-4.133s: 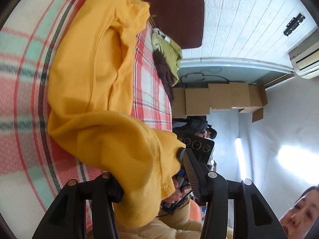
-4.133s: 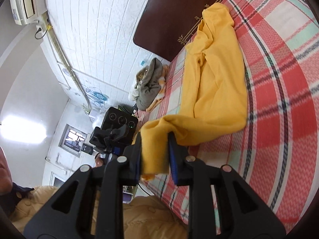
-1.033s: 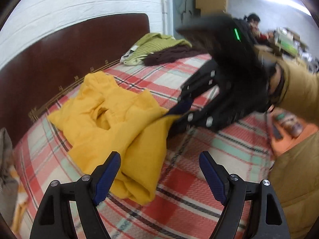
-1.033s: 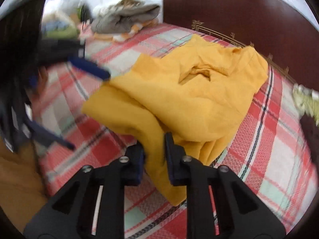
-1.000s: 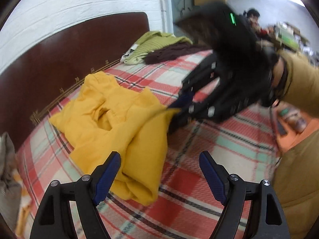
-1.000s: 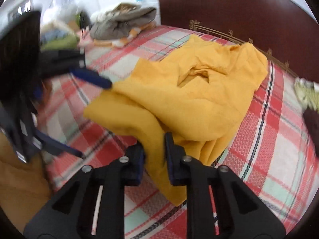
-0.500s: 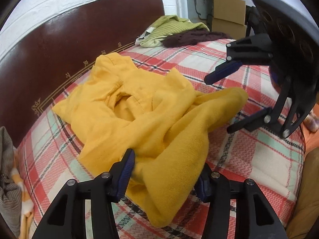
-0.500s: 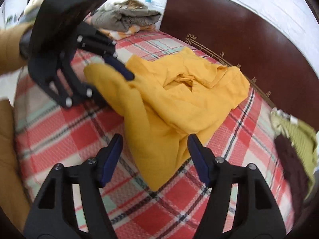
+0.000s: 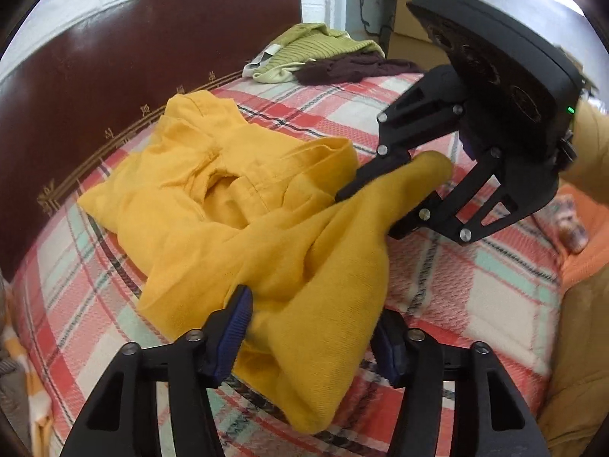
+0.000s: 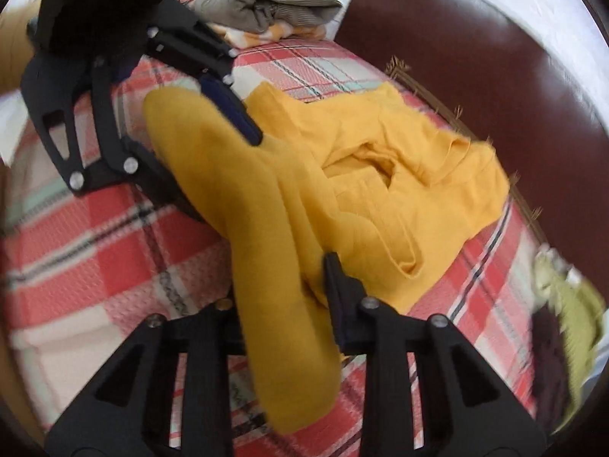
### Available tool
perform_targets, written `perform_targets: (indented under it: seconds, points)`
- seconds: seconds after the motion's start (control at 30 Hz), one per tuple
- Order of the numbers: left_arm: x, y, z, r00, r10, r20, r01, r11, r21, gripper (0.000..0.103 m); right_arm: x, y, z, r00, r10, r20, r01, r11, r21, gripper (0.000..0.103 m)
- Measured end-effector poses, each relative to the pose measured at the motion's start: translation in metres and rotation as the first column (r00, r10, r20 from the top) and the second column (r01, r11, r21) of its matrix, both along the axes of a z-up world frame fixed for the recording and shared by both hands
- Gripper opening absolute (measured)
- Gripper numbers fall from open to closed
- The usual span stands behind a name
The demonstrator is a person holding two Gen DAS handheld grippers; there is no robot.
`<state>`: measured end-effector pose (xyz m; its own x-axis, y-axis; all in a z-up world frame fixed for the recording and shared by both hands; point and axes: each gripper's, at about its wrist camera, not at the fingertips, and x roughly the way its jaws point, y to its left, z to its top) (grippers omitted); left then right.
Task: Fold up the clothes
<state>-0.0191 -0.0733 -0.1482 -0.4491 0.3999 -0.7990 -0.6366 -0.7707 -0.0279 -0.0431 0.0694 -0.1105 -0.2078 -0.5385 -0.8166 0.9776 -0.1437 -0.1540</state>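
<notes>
Both grippers are now closing again on the yellow garment (image 9: pixel 243 205) bunched on the plaid bed (image 9: pixel 475 285), left gripper (image 9: pixel 312 327) and right gripper (image 10: pixel 281 285) fingers pinching one limp fold, apparently regripping to spread it for folding.

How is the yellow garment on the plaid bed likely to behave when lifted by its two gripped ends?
The yellow garment will probably sag between the left hand-held gripper and right hand-held gripper, since it already droops past their closing jaws. Its bunched folds suggest soft, floppy cloth. It looks thick, so unlikely to slip.
</notes>
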Motion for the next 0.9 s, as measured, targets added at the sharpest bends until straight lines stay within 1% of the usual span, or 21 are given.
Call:
perform_targets:
  seconds: [0.03,0.1,0.17,0.27,0.4,0.5,0.57,0.63,0.77,0.87,0.9]
  points:
    - [0.002,-0.003,0.004,1.0,-0.004,0.01,0.004,1.0,0.012,0.046,-0.004,0.003,0.005,0.998,-0.017,0.059,0.017,1.0,-0.013,0.025]
    - [0.008,-0.008,0.013,1.0,-0.017,0.022,0.017,0.999,0.027,0.046,-0.007,0.01,0.015,0.986,-0.041,0.161,0.047,0.998,-0.037,0.025]
    - [0.02,-0.011,0.024,0.999,-0.046,0.018,0.045,0.998,0.031,0.046,-0.003,0.016,0.024,0.974,-0.056,0.218,0.071,0.996,-0.063,0.025]
    - [0.04,-0.012,0.036,0.996,-0.08,0.027,0.079,0.996,0.04,0.046,0.016,0.025,0.034,0.953,-0.043,0.299,0.07,0.994,-0.082,0.025]
    - [0.071,-0.011,0.049,0.99,-0.131,0.05,0.128,0.99,0.052,0.046,0.047,0.035,0.041,0.931,-0.012,0.366,0.047,0.995,-0.089,0.025]
    - [0.095,-0.009,0.055,0.982,-0.176,0.066,0.171,0.982,0.076,0.046,0.071,0.047,0.047,0.922,0.011,0.388,0.033,0.994,-0.105,0.025]
    - [0.103,-0.008,0.056,0.979,-0.188,0.072,0.182,0.98,0.083,0.046,0.081,0.053,0.049,0.926,0.004,0.378,0.037,0.994,-0.102,0.025]
    - [0.103,-0.008,0.055,0.981,-0.181,0.071,0.177,0.982,0.07,0.046,0.08,0.056,0.049,0.926,-0.024,0.377,0.067,0.993,-0.102,0.025]
    - [0.086,-0.012,0.052,0.991,-0.114,0.069,0.11,0.992,0.054,0.047,0.067,0.052,0.051,0.924,-0.071,0.377,0.121,0.986,-0.112,0.025]
    - [0.078,-0.017,0.053,0.99,-0.104,0.09,0.097,0.992,0.087,0.047,0.062,0.051,0.056,0.924,-0.063,0.377,0.124,0.983,-0.139,0.025]
    - [0.081,-0.019,0.054,0.991,-0.106,0.079,0.098,0.991,0.093,0.048,0.06,0.051,0.058,0.923,-0.064,0.379,0.127,0.981,-0.145,0.025]
